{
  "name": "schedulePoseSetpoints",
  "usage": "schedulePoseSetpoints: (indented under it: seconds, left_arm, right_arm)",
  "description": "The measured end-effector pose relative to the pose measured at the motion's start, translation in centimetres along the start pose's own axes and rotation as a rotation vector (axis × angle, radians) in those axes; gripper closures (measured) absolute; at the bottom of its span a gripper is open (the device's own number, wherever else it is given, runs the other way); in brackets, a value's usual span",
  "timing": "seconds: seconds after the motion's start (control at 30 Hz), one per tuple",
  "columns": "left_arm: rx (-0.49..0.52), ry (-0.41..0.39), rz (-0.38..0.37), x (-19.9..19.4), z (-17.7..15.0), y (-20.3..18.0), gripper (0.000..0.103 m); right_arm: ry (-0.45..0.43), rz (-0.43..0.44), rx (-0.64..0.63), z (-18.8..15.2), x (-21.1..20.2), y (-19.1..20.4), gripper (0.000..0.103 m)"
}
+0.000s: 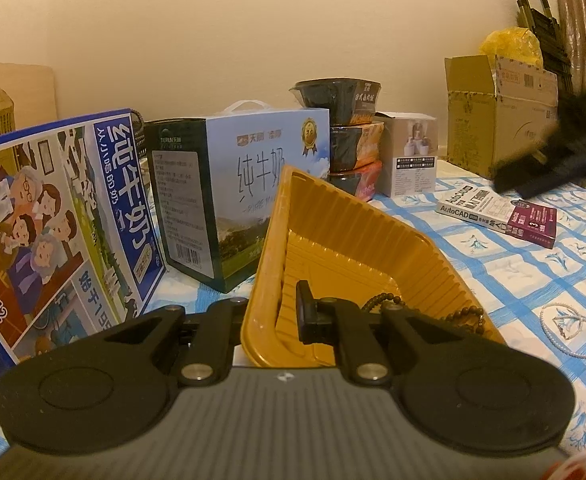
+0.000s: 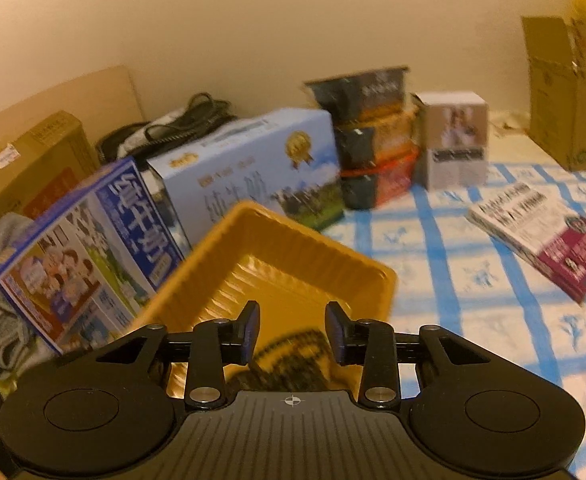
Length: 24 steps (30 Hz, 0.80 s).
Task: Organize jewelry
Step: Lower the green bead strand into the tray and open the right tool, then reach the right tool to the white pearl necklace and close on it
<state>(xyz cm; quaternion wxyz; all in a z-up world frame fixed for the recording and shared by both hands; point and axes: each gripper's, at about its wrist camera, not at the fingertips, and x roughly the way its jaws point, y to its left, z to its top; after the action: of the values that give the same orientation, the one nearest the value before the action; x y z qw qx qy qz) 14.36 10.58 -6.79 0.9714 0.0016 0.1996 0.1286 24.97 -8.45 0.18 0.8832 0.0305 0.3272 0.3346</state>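
Note:
A yellow ribbed plastic tray (image 1: 357, 232) sits tilted on the blue-checked cloth. My left gripper (image 1: 271, 312) is shut on the tray's near wall, with one finger inside and one outside. A dark bead string (image 1: 385, 302) lies in the tray's near corner. A thin pearl strand (image 1: 569, 330) rests on the cloth to the right of the tray. In the right wrist view my right gripper (image 2: 293, 330) hovers open over the tray (image 2: 277, 264). The blurred dark bead string (image 2: 293, 340) lies just below its fingers, and the pads do not press on it. That gripper shows as a dark blur (image 1: 565, 148) in the left wrist view.
Two milk cartons (image 1: 73, 216) (image 1: 245, 184) stand left of and behind the tray. Stacked noodle bowls (image 1: 349, 136) and a small white box (image 1: 411, 152) are further back. A book (image 1: 501, 212) lies on the cloth at right, with a cardboard box (image 1: 497, 120) behind it.

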Motion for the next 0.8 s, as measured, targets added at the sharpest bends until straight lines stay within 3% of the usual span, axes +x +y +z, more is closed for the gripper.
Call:
schedulePoseSetpoints:
  seconds: [0.5,0.8]
  left_arm:
    - [0.009,0.009,0.018,0.4,-0.1,0.0,0.092]
    - [0.025,0.012,0.025,0.5,-0.1,0.0,0.092]
  right_arm:
    - [0.116,-0.182,0.122,-8.6,-3.6,-5.8,0.062]
    - [0.142,-0.252,0.162,-11.0,-5.2,-8.1,0.062]
